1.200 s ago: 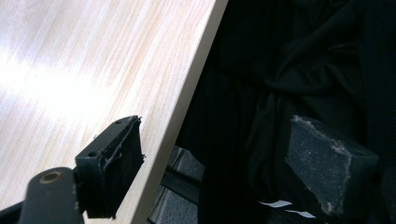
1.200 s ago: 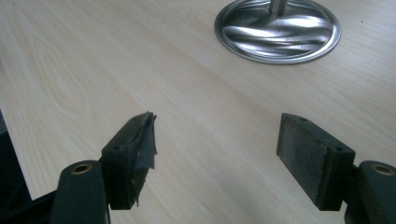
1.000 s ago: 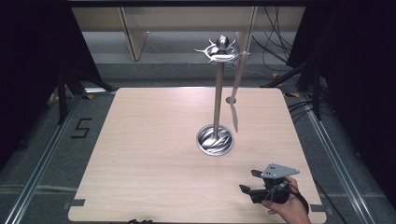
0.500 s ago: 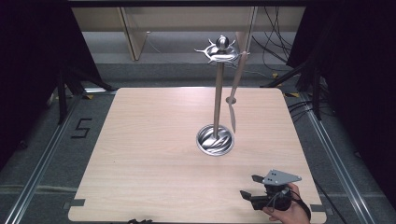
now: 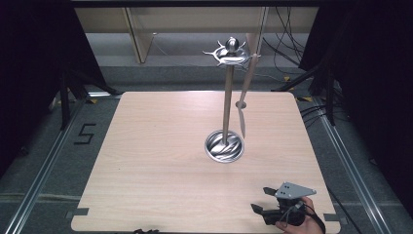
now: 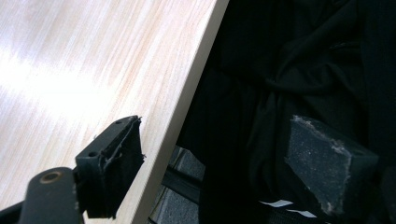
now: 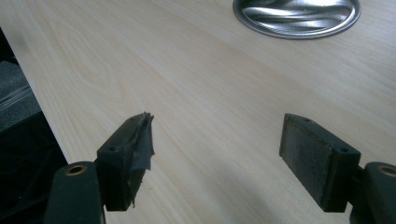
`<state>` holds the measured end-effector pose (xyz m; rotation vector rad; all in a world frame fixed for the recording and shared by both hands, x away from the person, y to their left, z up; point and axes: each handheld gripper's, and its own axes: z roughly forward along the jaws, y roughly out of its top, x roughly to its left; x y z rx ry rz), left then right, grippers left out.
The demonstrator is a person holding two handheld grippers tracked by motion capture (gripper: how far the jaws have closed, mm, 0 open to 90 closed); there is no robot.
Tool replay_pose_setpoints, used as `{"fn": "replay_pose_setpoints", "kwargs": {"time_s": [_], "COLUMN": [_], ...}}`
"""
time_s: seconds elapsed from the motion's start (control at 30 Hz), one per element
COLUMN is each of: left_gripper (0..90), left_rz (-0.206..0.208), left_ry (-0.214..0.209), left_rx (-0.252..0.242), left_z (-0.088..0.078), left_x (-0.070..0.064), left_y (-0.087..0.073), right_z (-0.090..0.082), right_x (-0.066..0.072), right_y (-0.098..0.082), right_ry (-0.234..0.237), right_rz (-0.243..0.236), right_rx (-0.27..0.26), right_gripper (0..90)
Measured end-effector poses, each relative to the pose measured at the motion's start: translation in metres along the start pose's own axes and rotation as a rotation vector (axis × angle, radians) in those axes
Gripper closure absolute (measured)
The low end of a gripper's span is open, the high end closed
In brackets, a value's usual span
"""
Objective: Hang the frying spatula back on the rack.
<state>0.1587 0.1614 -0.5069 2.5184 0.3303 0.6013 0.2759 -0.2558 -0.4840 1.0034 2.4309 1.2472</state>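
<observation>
The left gripper (image 6: 212, 158) is hanging over the near edge of the pale wooden worktop (image 6: 70, 70), its jaws spread wide and grasping nothing; one pad is sitting above the wood and the other above dark cloth beyond the edge.

Near the middle of the worktop (image 5: 146, 161) in the high view, the tall polished metal utensil stand with a round swirled base (image 5: 224, 146) is standing upright, its thin pole rising to a hooked crown with a ball on top. A long slim wooden utensil with a hole in its handle (image 5: 243, 97) is hanging from one hook on the stand's right side, its tip dangling just above and to the right of the base, apart from the pole.

To the right of and nearer than the stand, well apart from it, the right gripper (image 5: 260, 200) is hovering close to the worktop's near right corner, held in a hand (image 5: 297, 225). It is pointing left across the wood, with its jaws released, wide apart and empty. In the right gripper view the stand's base (image 7: 296, 16) is lying well ahead of the gripper (image 7: 217, 149), with bare wood between them.
</observation>
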Motion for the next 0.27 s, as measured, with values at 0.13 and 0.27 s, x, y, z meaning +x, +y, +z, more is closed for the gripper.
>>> {"fn": "replay_pose_setpoints", "kwargs": {"time_s": [0.13,0.27], "left_gripper": [17.6,17.6], "left_rz": [-0.005,-0.002], "left_ry": [0.014,0.011], "left_rx": [-0.005,0.0], "left_z": [-0.0005,-0.0003], "left_x": [-0.0007,-0.0001], "left_y": [0.0,0.0], "right_z": [-0.0006,-0.0009], "right_x": [0.0015,0.0008], "right_y": [-0.0015,-0.0021], "right_ry": [-0.001,-0.005], "right_rz": [0.028,0.031], "right_rx": [0.006,0.007], "right_gripper": [27.0,26.9]}}
